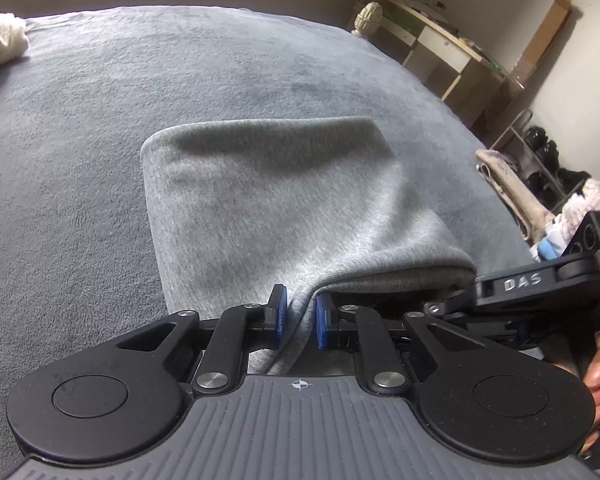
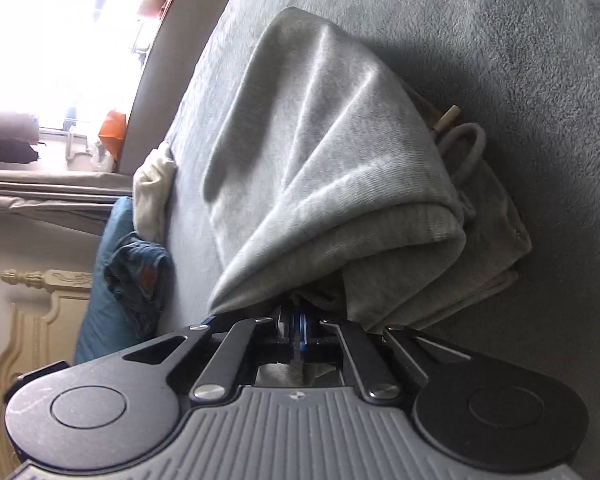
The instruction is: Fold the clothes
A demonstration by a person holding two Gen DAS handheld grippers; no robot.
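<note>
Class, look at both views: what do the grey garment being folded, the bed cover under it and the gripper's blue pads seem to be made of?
Grey garment: probably cotton jersey or sweatshirt knit, matte, with fine ribbed lines showing.
Bed cover: likely fleece or plush, with a soft, fuzzy nap.
Blue pads: seemingly rubber or soft plastic, ridged; I cannot tell which.

You have a grey blanket covering the bed, a white cloth bunched at its far corner, a wooden desk by the wall, and jeans heaped at the bed's edge.
</note>
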